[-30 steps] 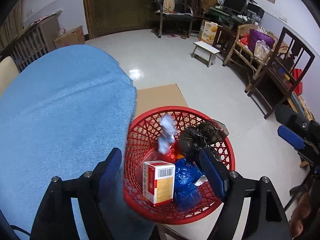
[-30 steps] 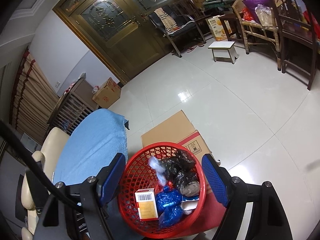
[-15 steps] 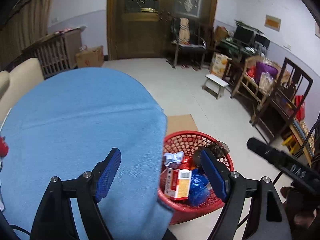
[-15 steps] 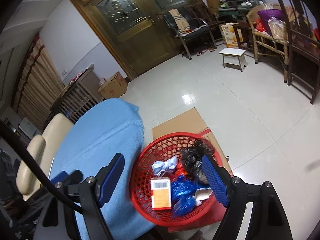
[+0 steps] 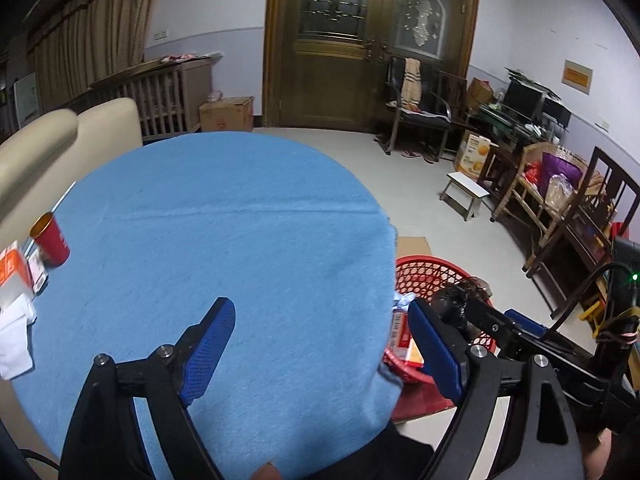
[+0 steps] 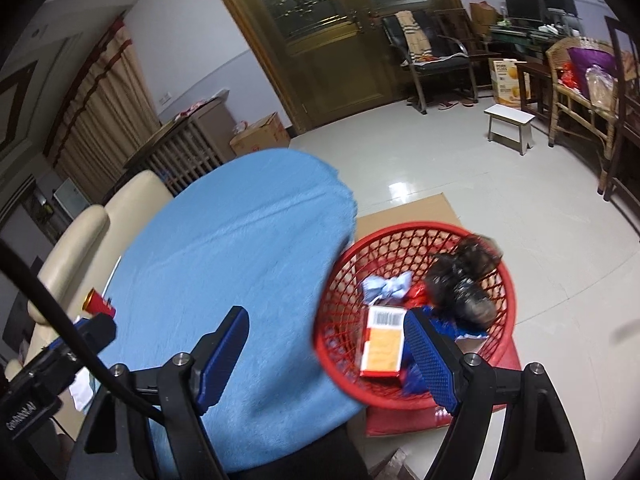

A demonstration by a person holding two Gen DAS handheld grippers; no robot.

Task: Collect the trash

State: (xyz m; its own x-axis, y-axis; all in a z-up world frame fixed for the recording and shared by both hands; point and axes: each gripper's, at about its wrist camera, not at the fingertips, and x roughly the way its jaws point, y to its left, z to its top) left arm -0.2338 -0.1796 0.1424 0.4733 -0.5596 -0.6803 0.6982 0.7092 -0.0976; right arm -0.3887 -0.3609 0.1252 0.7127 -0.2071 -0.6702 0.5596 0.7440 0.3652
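A red mesh basket [image 6: 424, 240] stands on the floor at the right edge of the blue-clothed round table [image 5: 224, 240]; it also shows in the left wrist view [image 5: 432, 272]. It holds an orange-and-white box [image 6: 382, 340], a black bag [image 6: 464, 280], a crumpled tissue [image 6: 386, 286] and blue wrapping. A red cup [image 5: 50, 240] stands at the table's left edge beside white paper [image 5: 14, 328] and an orange carton [image 5: 10, 268]. My left gripper [image 5: 320, 344] is open and empty over the table. My right gripper [image 6: 328, 356] is open and empty above the table's edge and basket.
The basket sits on flat cardboard [image 6: 404, 212] on the tiled floor. A cream chair [image 5: 68, 144] stands behind the table. A small white stool [image 5: 466, 196], wooden chairs [image 5: 580, 216] and a double door [image 5: 368, 48] lie further back.
Both grippers have swung left, away from above the basket and over the blue table. The red cup and papers at the table's left edge have come into view. Both stay open.
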